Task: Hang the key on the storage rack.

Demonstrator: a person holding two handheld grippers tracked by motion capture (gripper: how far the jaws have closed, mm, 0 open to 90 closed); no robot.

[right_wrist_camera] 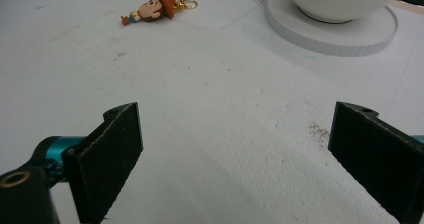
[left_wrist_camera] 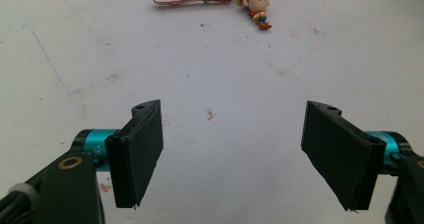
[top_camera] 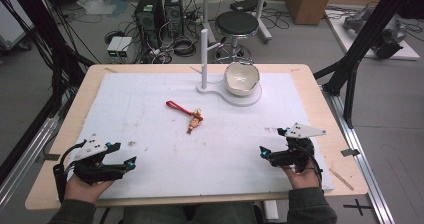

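At the near left of the counter (top_camera: 310, 91), the left hand-held gripper (top_camera: 121, 157) rested on the white mat (top_camera: 150, 129) with its jaws spread wide and nothing between them. Toward the middle of the mat lay the cowboy keychain (top_camera: 194, 120), its red strap (top_camera: 177, 107) trailing up and left, well apart from both grippers. Behind it a white bowl (top_camera: 242, 78) sat on a stand (top_camera: 204, 59). At the near right, the right hand-held gripper (top_camera: 272, 145) was likewise spread and empty.

White bowl (top_camera: 241, 78) on white stand base (top_camera: 249, 99), upright peg (top_camera: 204, 59) beside
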